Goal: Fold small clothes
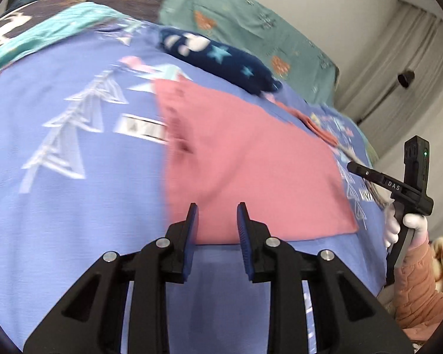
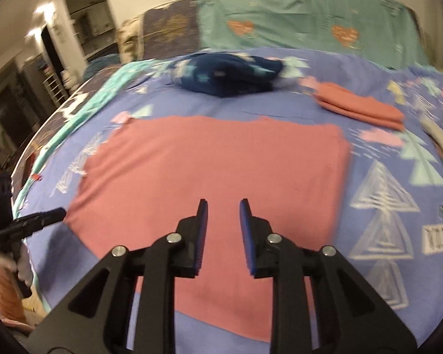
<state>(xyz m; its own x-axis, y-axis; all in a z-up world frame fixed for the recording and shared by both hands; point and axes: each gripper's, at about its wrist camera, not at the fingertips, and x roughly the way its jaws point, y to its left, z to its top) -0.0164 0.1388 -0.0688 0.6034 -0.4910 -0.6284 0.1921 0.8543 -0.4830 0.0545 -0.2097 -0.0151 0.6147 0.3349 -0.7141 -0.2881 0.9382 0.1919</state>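
Bedding in lilac (image 2: 369, 112) is being used as the folding place, a pink garment (image 2: 215, 159) lying flat ahead of both tongs. Left tongs (image 1: 217, 206) and right tongs (image 2: 221, 202) are being held narrowly parted, empty, above its near edge, its long axis running crosswise.

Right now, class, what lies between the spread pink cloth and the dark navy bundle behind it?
Only a bare strip of the purple bedsheet lies between the spread pink cloth and the dark navy bundle. The right wrist view shows it best.

- Blue bedspread (image 2: 280, 109) with triangle prints, covering the bed.
- Teal sheet (image 2: 310, 17) with hearts behind it.
- Curtain (image 1: 422, 67) at right.
- Lit doorway (image 2: 82, 14) at left.
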